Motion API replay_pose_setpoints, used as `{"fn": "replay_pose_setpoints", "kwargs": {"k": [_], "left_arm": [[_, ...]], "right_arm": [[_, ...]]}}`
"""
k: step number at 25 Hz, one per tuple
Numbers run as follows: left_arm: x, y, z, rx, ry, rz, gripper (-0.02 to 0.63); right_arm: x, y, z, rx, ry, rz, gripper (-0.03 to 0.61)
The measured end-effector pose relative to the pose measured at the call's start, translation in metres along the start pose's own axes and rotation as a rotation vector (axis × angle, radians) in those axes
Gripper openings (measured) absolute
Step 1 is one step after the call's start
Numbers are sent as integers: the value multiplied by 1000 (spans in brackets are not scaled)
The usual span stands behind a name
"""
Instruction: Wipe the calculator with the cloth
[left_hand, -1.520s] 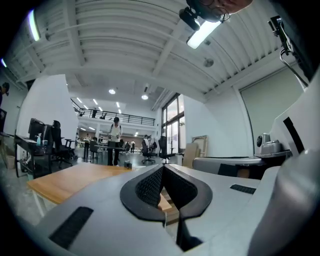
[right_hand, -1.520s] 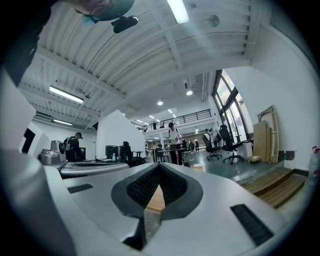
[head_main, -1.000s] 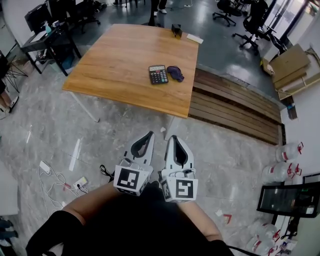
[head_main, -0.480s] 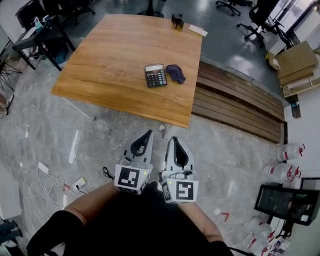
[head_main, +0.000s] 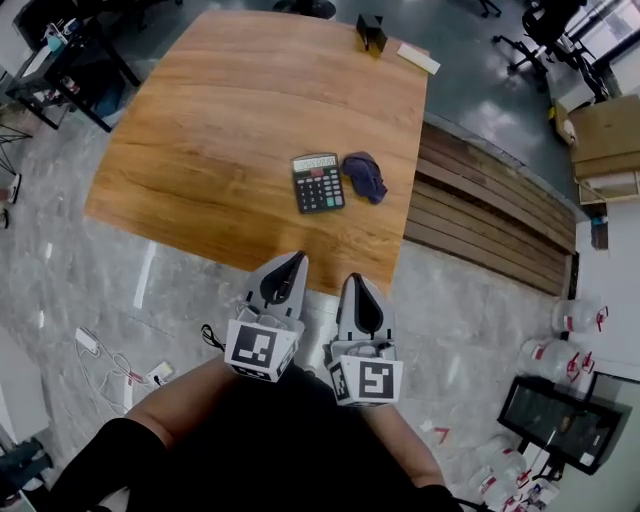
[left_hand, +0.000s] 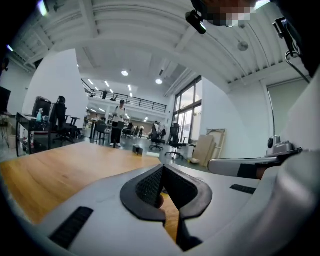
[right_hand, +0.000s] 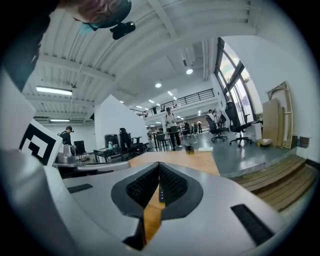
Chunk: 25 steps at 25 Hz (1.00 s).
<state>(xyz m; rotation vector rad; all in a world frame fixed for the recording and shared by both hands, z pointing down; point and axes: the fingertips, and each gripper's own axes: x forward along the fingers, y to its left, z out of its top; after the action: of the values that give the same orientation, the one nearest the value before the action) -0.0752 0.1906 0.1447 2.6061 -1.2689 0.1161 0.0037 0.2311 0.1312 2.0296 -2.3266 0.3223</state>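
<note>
A black calculator (head_main: 317, 183) lies on the wooden table (head_main: 220, 130), near its right side. A crumpled dark blue cloth (head_main: 365, 176) rests just right of it, touching or nearly so. My left gripper (head_main: 299, 258) is shut and empty, its tip at the table's near edge, short of the calculator. My right gripper (head_main: 356, 279) is shut and empty too, beside the left one, just off the near edge. In the left gripper view the left gripper (left_hand: 162, 168) points across the tabletop. In the right gripper view the right gripper (right_hand: 159, 165) does the same.
A small black box (head_main: 371, 33) and a flat white object (head_main: 417, 59) sit at the table's far edge. Wooden planks (head_main: 490, 225) lie on the floor right of the table. Cables and a power strip (head_main: 110, 355) lie on the floor at left. Office chairs and desks stand further back.
Both grippers have come forward together toward the table's near edge, and the table with calculator and cloth now sits closer and lower in the head view. Both jaws stay shut.
</note>
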Motion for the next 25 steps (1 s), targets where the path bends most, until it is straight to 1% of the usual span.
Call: {"fn": "replay_pose_setpoints", "kwargs": {"k": [2, 6, 10, 13, 15, 17, 20, 23, 25], "left_arm": [[24, 17, 0, -3, 14, -17, 6], [61, 43, 1, 47, 32, -57, 6], [92, 66, -2, 51, 54, -60, 6], [108, 74, -12, 47, 83, -62, 6], [119, 75, -24, 38, 106, -82, 6], [133, 80, -35, 23, 122, -84, 6], [153, 92, -51, -10, 131, -56, 6], [168, 108, -77, -28, 162, -6, 6], [177, 115, -94, -65, 186, 1, 6]], "right_arm": [[30, -5, 0, -8, 20, -5, 15], [80, -13, -1, -23, 55, -15, 15], [121, -20, -8, -45, 98, -20, 15], [146, -28, -19, -38, 147, -4, 15], [162, -35, -30, -29, 174, 12, 15], [177, -44, -44, -33, 200, 25, 15], [198, -56, -70, -44, 245, 43, 15], [210, -67, -102, -37, 305, 54, 15], [219, -74, -123, -31, 340, 61, 15]]}}
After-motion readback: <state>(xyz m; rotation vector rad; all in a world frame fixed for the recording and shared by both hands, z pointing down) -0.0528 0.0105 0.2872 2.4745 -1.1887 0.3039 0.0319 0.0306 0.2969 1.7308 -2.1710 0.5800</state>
